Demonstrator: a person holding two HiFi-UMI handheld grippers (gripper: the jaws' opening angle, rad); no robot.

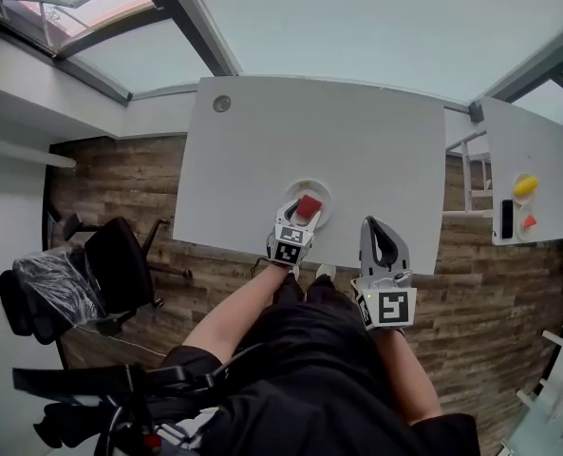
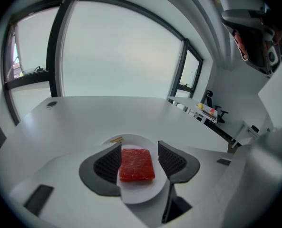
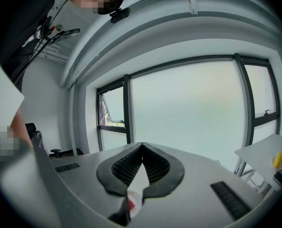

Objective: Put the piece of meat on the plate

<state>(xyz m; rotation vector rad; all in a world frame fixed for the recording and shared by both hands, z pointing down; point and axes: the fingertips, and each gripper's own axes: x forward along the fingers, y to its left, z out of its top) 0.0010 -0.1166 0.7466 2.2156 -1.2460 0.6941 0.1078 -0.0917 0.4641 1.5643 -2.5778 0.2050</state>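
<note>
Over plated meat, wide-open left claw

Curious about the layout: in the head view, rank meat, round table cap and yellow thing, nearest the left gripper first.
1. Meat, on the plate, closest.
2. Round cap, far left of table.
3. Yellow thing, side table at right.

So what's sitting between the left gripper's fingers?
The piece of meat, lying on the plate; the fingers stand open on either side. The left gripper view shows it.
</note>
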